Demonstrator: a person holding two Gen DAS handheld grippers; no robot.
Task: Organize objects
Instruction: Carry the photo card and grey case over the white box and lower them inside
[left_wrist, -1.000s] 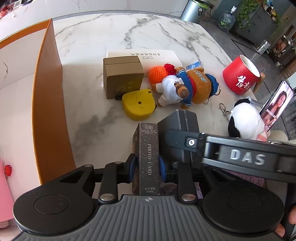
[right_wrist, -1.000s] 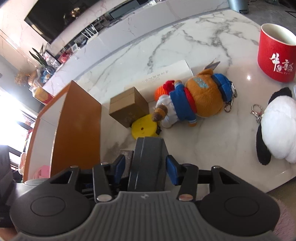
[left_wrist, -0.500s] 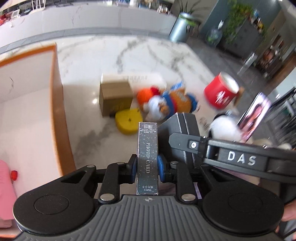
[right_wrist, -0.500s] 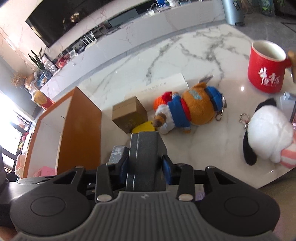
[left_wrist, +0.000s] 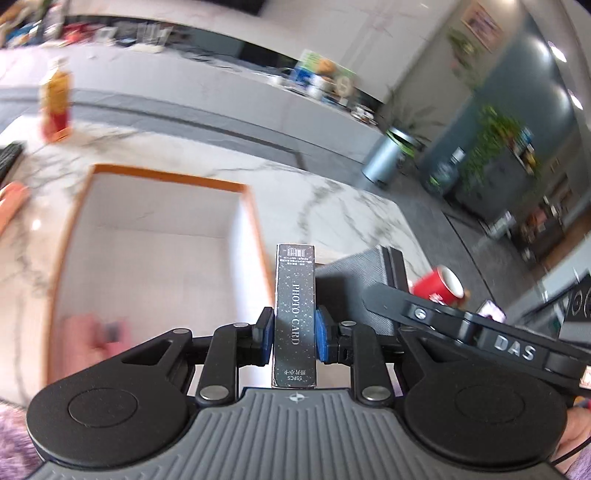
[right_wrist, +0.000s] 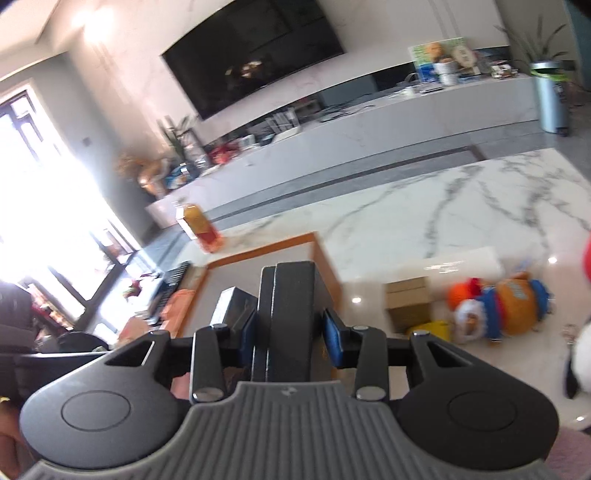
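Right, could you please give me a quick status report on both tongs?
Left tongs shut on photo card box. Right tongs shut on dark grey case. Both above orange-rimmed box; nothing blocking.

A dark television (right_wrist: 255, 51) hangs at twelve o'clock above a long white counter (right_wrist: 369, 122); bright windows (right_wrist: 40, 206) glare at nine o'clock.

— That photo card box (left_wrist: 294, 314)? Dark, silver-speckled, white lettering.
— And the surface (right_wrist: 424, 218)?
— White marble, grey veins. Orange-rimmed white storage box (left_wrist: 168, 173), red mug (left_wrist: 439, 286).
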